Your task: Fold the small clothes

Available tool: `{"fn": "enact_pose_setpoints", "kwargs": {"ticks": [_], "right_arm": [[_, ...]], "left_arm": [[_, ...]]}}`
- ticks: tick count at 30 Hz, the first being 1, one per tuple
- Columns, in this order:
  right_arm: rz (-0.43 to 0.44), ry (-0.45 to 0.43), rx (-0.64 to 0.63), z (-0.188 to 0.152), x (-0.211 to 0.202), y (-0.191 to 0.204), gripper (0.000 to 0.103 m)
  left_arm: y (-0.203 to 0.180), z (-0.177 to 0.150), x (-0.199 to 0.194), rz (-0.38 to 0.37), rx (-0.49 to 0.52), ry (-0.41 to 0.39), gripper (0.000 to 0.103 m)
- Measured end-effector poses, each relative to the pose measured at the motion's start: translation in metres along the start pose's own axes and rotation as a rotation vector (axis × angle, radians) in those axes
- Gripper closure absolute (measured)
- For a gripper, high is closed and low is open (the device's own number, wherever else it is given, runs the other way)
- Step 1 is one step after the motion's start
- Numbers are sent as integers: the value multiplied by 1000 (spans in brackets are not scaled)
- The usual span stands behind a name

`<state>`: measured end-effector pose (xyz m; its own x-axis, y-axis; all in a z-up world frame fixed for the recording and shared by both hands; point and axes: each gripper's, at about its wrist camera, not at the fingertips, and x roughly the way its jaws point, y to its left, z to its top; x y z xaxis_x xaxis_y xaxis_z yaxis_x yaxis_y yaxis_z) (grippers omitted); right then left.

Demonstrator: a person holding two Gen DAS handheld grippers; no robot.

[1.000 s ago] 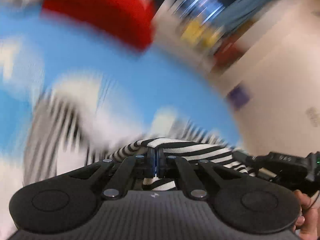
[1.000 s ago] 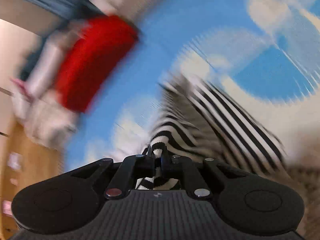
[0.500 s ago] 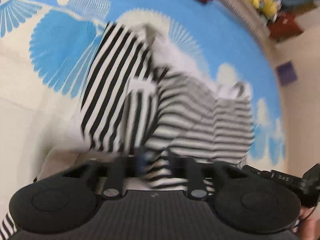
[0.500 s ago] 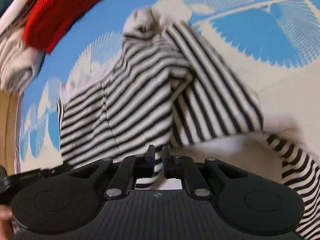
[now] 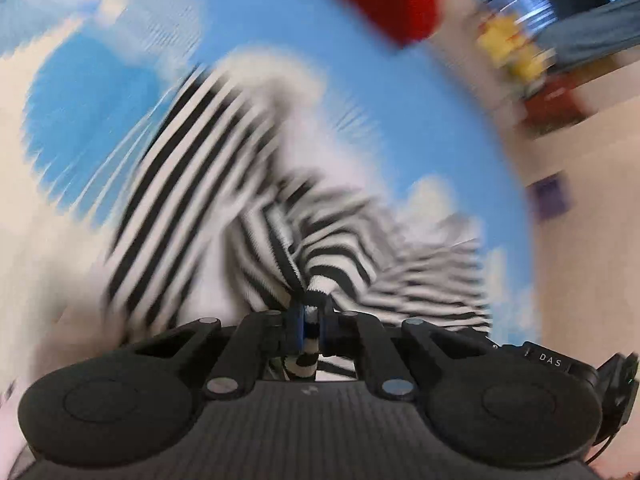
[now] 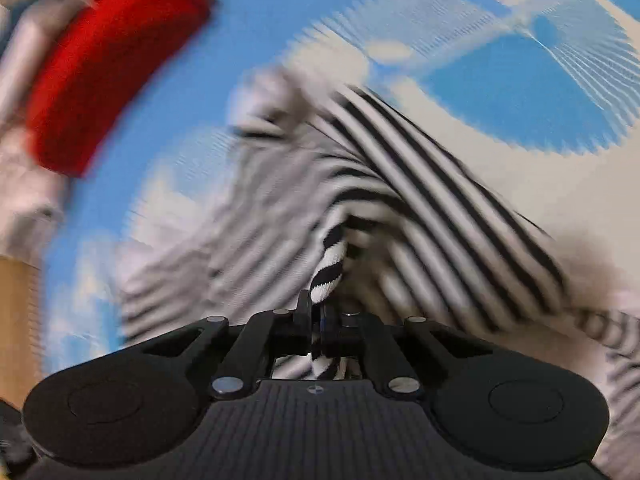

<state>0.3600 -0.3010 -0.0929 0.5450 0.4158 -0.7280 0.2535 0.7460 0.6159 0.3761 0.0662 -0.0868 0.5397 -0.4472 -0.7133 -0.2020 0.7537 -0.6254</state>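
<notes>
Half a second ago your left hand-held gripper [image 5: 310, 326] stood open over the striped garment [image 5: 328, 256]; now it pinches a fold. Your right hand-held gripper [image 6: 316, 320] has likewise clamped fabric, and both views have blurred.

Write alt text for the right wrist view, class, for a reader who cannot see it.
The right gripper is shut on a bunched fold of a black-and-white striped garment, which lies rumpled on a blue-and-cream patterned cloth. A red item sits at the upper left. The picture is blurred by motion.
</notes>
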Motion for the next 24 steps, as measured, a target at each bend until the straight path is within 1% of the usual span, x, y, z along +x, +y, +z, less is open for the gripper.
{"fn": "enact_pose_setpoints", "kwargs": {"ticks": [1,2,3,4,5,6,7,8,9,10,11,12,13,14,15,16,18,19,20,21,22,23,24], "right_arm": [[75,-68,-34,3,-13,10,100],[143,-139,-82,5,-28,21,100],[192,-197,-127,6,-43,29,100],[233,-237,-161,7,-54,33,100],[257,-247,-179,7,-61,33,100],[248,-229,-182,8,-61,29,100],[207,-181,-173,8,-56,23,100],[136,-83,-154,6,-42,12,100],[64,17,-134,3,-27,0,100],[-24,123,-106,-4,-10,-14,100],[-109,213,-64,-12,7,-31,100],[-154,261,-18,-20,18,-46,100],[-190,287,5,-24,24,-53,99],[-234,293,6,-26,26,-56,94],[-256,274,-6,-26,24,-53,91],[-275,237,-30,-24,18,-45,87],[-309,126,-112,-19,-1,-24,87],[-305,70,-153,-19,-10,-13,87],[-270,15,-186,-20,-18,-3,87],[-209,-24,-209,-20,-24,5,87],[-148,-35,-226,-19,-25,8,87],[-86,-19,-245,-21,-20,13,87],[-35,37,-260,-26,-11,15,87]], "left_arm": [[-4,4,-12,-81,3,-72,97],[-7,7,-23,-139,9,-127,97],[-9,10,-33,-179,28,-177,97],[-10,13,-42,-197,47,-209,97],[-9,14,-45,-196,53,-213,97],[-6,16,-45,-181,49,-194,97],[-1,15,-41,-150,47,-160,97],[4,14,-36,-104,53,-121,97],[9,13,-27,-16,69,-46,96],[16,8,-11,89,80,71,96],[25,2,5,159,65,170,95],[33,-6,16,219,47,235,94],[39,-10,22,273,35,258,91],[39,-10,21,288,33,246,89],[36,-7,16,282,39,216,89],[27,-2,8,270,65,167,89],[9,4,-6,246,148,81,84],[-2,5,-12,226,199,44,82],[-8,3,-15,202,235,30,82],[-15,0,-14,170,271,31,82],[-21,-4,-10,150,302,43,82],[-22,-10,-7,141,324,62,82],[-22,-13,0,144,336,90,82]]}}
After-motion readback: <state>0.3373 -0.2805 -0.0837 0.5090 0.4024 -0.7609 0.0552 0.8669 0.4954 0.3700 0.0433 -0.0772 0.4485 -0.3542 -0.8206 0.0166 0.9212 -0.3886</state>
